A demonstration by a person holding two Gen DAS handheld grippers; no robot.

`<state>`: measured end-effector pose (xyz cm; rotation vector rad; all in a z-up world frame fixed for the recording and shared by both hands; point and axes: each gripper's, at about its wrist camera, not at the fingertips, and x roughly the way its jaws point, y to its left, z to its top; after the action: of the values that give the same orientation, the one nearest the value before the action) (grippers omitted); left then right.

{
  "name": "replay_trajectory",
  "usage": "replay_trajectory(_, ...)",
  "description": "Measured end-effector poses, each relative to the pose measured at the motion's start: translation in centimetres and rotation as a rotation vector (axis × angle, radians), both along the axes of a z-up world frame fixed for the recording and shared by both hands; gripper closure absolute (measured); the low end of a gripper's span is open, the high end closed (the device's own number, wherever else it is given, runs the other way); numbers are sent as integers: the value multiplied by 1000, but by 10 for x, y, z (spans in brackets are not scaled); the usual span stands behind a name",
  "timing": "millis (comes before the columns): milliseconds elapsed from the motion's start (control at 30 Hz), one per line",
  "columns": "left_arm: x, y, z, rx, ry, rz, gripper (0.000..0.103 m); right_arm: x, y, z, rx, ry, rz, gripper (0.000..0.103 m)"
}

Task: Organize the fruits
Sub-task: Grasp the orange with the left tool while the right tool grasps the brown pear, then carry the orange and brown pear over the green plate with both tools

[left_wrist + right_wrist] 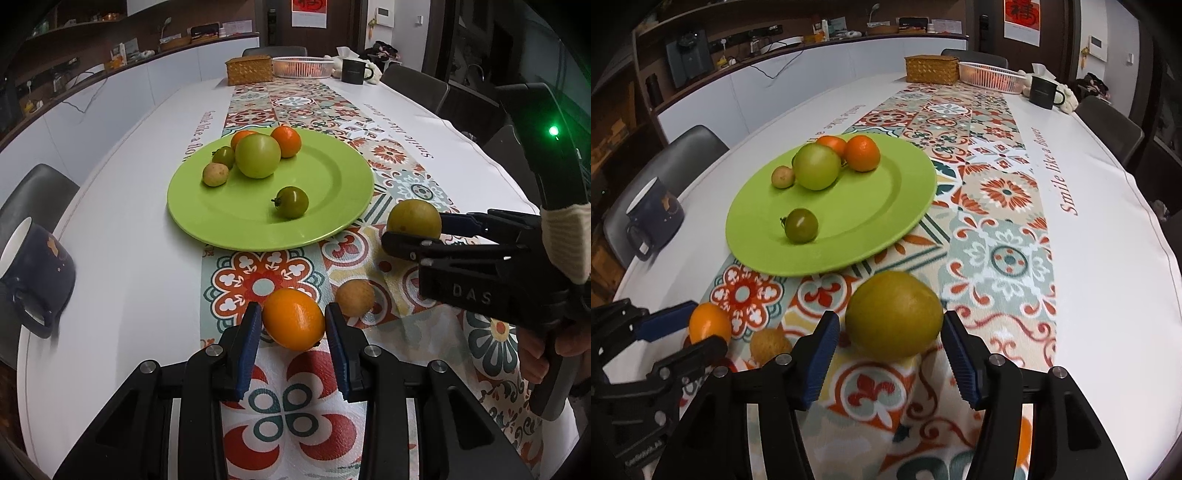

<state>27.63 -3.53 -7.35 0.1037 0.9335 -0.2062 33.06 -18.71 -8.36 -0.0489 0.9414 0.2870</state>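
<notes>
A green plate (332, 177) (886, 206) on the patterned runner holds several fruits: a big green tomato (258, 156), two oranges, two small green tomatoes and a small tan fruit. My left gripper (293, 325) is open, its fingers on either side of an orange fruit (293, 319) (710, 322) on the runner, with small gaps. My right gripper (891, 325) is open around a yellow-green round fruit (894, 314) (413, 220), not touching it. A small tan fruit (354, 297) (770, 345) lies between the two grippers.
A dark mug (37, 266) (653, 218) stands at the table's left edge. A wicker box (249, 70), a white basket (302, 67) and a black mug (352, 71) stand at the far end. Chairs surround the table.
</notes>
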Motion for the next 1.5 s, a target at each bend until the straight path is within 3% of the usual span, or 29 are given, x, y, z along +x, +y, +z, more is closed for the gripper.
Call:
replay_trajectory(33,1,1,0,1,-1,2,68,1,1,0,-2,-4,-5,50)
replay_trajectory(433,-2,5,12,-13,-22,10,68,-16,3,14,1,-38,9,51)
replay_trajectory(867,-16,10,62,-16,-115,15,68,-42,2,73,71,-144,7,51)
replay_trajectory(1200,11,20,92,13,-193,16,68,-20,14,107,83,-213,31,51)
replay_trajectory(1500,55,27,76,14,-160,13,68,25,24,86,72,-145,38,51)
